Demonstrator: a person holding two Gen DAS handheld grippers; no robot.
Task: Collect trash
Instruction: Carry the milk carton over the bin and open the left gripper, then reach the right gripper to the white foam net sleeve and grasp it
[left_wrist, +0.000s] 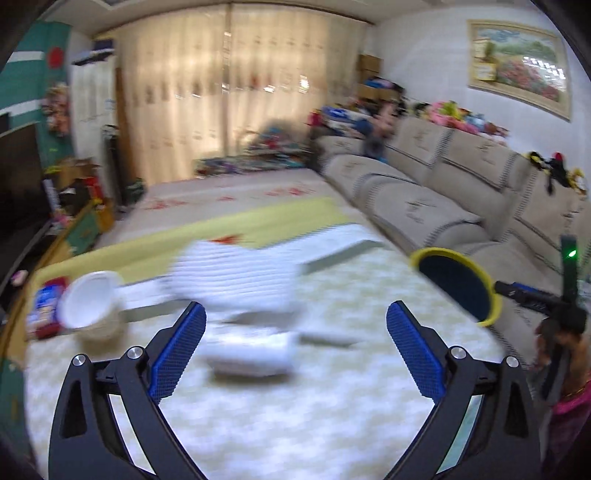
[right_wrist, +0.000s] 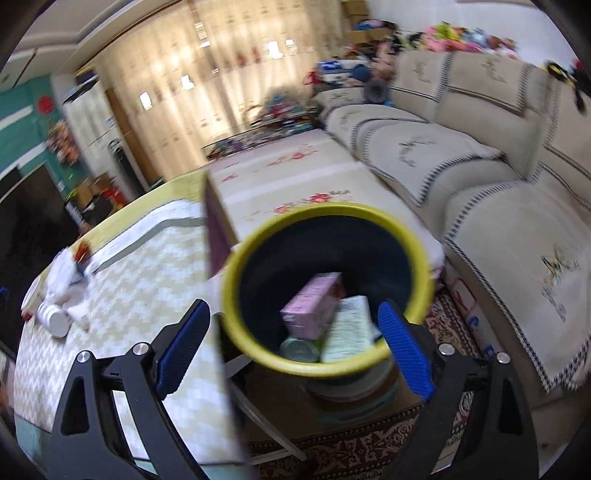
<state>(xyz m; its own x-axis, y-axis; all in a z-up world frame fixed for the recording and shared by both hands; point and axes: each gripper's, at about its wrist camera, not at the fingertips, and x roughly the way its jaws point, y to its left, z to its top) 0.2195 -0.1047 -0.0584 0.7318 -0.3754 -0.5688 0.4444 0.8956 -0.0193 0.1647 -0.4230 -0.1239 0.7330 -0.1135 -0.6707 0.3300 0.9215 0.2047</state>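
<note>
A dark bin with a yellow rim (right_wrist: 258, 354) stands beside the table; it also shows in the left wrist view (left_wrist: 458, 284). Inside lie a pink carton (right_wrist: 314, 304), a pale green carton (right_wrist: 349, 328) and a can (right_wrist: 299, 349). My right gripper (right_wrist: 295, 339) is open and empty above the bin. My left gripper (left_wrist: 295, 347) is open and empty over the table, above a blurred white bottle (left_wrist: 251, 356) lying on its side. Crumpled white tissue (left_wrist: 236, 273) lies behind it. A white cup (left_wrist: 90, 308) and a red-blue snack packet (left_wrist: 46, 308) lie at the left.
The table has a pale checked cloth (left_wrist: 295, 417). A beige sofa (left_wrist: 461, 184) runs along the right. A patterned rug (right_wrist: 369, 443) lies under the bin. The other hand-held gripper (left_wrist: 554, 306) shows at the right edge.
</note>
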